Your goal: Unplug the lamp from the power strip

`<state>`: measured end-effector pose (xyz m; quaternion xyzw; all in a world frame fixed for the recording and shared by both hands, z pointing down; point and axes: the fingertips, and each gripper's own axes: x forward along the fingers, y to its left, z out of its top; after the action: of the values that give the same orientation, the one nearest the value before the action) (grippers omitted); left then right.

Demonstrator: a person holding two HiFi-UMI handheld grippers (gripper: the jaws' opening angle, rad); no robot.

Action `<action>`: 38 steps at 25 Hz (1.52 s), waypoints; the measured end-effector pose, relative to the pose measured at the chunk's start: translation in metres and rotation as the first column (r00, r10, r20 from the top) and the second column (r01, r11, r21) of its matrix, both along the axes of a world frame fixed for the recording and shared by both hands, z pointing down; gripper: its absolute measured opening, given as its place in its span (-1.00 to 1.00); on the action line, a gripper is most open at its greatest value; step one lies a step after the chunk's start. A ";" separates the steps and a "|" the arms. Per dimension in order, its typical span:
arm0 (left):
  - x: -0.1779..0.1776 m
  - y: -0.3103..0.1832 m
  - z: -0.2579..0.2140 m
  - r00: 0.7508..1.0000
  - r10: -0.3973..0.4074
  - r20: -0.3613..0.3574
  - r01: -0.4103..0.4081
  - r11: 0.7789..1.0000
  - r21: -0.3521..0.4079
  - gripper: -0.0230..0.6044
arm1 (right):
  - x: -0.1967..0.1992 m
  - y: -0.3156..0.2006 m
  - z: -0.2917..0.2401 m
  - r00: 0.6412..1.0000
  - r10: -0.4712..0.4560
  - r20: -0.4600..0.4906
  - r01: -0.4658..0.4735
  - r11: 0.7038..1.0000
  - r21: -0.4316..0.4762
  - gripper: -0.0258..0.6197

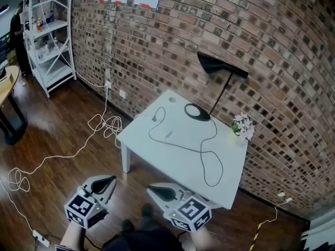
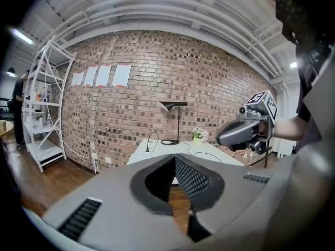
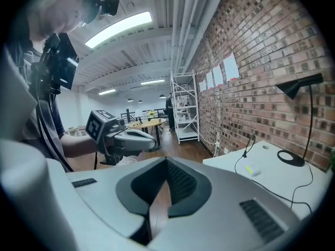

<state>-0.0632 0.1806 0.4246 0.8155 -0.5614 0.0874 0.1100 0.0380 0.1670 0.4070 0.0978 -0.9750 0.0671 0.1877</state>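
A black desk lamp (image 1: 220, 67) stands at the back of a white table (image 1: 172, 163). Its black cord (image 1: 205, 153) loops over the tabletop and ends in a plug (image 1: 155, 118) that lies loose near the table's left edge. A white power strip (image 1: 40, 238) lies on the wood floor at the lower left. My left gripper (image 1: 111, 181) and right gripper (image 1: 151, 189) hover side by side in front of the table, short of it, both shut and empty. The lamp (image 2: 175, 120) also shows in the left gripper view and the lamp (image 3: 302, 114) in the right gripper view.
A small potted flower (image 1: 243, 125) sits at the table's right corner, and a small white item (image 1: 168, 135) lies by the cord. White cables (image 1: 103, 123) trail over the floor from a wall socket (image 1: 108, 85). A white shelf rack (image 1: 48, 35) stands at the far left.
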 end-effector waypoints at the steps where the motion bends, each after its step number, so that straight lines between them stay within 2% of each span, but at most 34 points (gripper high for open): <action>1: -0.003 -0.001 0.002 1.000 -0.002 0.005 0.002 1.000 0.012 -0.95 | 0.000 -0.001 0.003 1.000 0.002 -0.006 -0.002 1.000 -0.007 -0.94; 3: -0.011 -0.003 0.006 1.000 -0.009 0.014 0.009 0.999 0.039 -0.95 | -0.002 -0.002 0.007 1.000 0.004 -0.011 -0.004 1.000 -0.017 -0.94; 6: -0.010 -0.004 0.002 1.000 -0.015 0.012 0.015 1.000 0.021 -0.95 | -0.007 -0.004 0.008 1.000 -0.009 -0.003 0.009 1.000 -0.025 -0.94; 9: -0.014 -0.005 0.005 1.000 -0.023 0.018 0.023 0.999 0.047 -0.95 | -0.014 -0.006 0.010 0.999 -0.031 0.010 0.031 0.999 -0.031 -0.94; 13: -0.020 -0.010 0.004 0.998 -0.054 0.031 0.054 0.998 -0.008 -0.95 | -0.018 -0.011 0.008 0.998 -0.050 0.033 0.050 0.998 -0.026 -0.94; 19: -0.022 -0.021 0.006 0.996 -0.069 0.051 0.070 0.997 -0.025 -0.95 | -0.002 -0.031 0.015 0.999 -0.012 0.051 0.015 0.998 -0.063 -0.94; 25: -0.012 -0.046 0.001 0.997 -0.061 0.044 0.063 0.996 -0.055 -0.95 | 0.001 -0.053 0.016 0.998 -0.008 0.066 0.013 0.997 -0.074 -0.94; 28: -0.019 -0.062 0.012 0.995 -0.059 0.075 0.061 0.998 -0.024 -0.95 | 0.000 -0.063 0.022 0.997 -0.034 0.066 0.039 0.996 -0.083 -0.94; 32: -0.008 -0.090 0.015 0.995 -0.046 0.086 0.055 0.993 -0.101 -0.95 | 0.008 -0.091 0.035 0.998 -0.016 0.067 0.023 0.993 -0.113 -0.94; 38: -0.003 -0.144 0.008 0.992 -0.023 0.125 0.036 0.994 -0.103 -0.96 | 0.011 -0.148 0.033 0.993 0.014 0.116 0.001 0.992 -0.128 -0.94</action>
<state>-0.0666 0.0363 0.4322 0.7933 -0.5737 0.1655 0.1191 0.0494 0.0190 0.4398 0.0844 -0.9777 0.1358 0.1359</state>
